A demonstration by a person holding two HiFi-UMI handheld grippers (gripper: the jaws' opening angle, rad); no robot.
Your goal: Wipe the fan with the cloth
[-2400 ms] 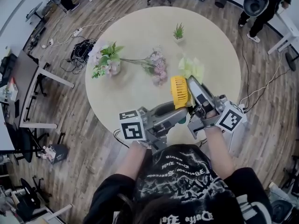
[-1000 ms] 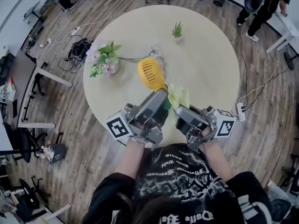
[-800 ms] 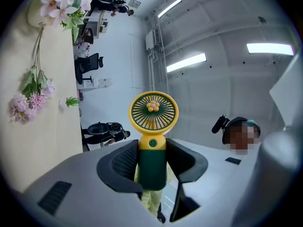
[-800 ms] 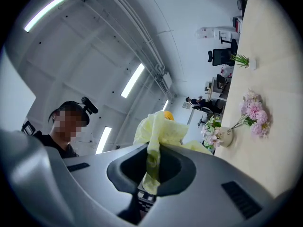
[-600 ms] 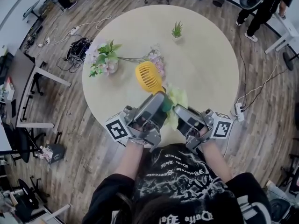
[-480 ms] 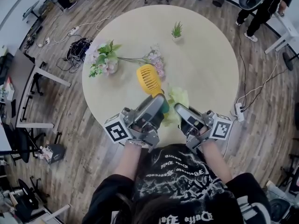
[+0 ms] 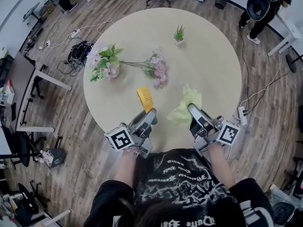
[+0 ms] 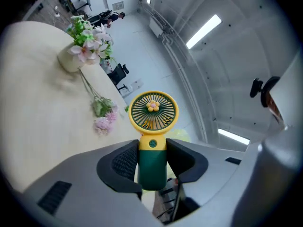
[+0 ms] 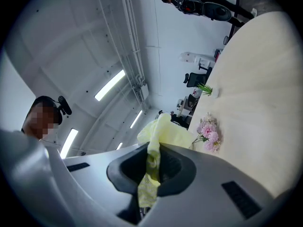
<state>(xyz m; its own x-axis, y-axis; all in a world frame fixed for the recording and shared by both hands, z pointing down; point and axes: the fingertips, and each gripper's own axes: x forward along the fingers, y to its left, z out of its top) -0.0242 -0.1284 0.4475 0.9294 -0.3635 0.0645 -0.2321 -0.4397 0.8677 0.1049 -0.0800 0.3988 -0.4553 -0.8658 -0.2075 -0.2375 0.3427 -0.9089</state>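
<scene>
A small hand fan with a yellow round head (image 7: 145, 99) and a dark green handle (image 8: 152, 167) is held by my left gripper (image 7: 148, 117), whose jaws are shut on the handle; the fan points away over the table's near part. In the left gripper view the fan head (image 8: 153, 111) faces the camera. My right gripper (image 7: 193, 110) is shut on a pale yellow cloth (image 7: 186, 107), which bunches out past the jaws; the cloth (image 9: 163, 135) also hangs down between the pads. The two grippers are side by side and apart, low over the round beige table (image 7: 208, 56).
On the table lie a bunch of pink flowers (image 7: 158, 70), a leafy bouquet in a pot (image 7: 105, 63) at the left, and a small potted plant (image 7: 180, 33) at the back. Cables lie on the wooden floor around. A person stands at the far right (image 7: 265, 4).
Both grippers have come down towards the table and drawn apart. The fan has tipped from upright to nearly level; the cloth has moved right, away from the fan.
</scene>
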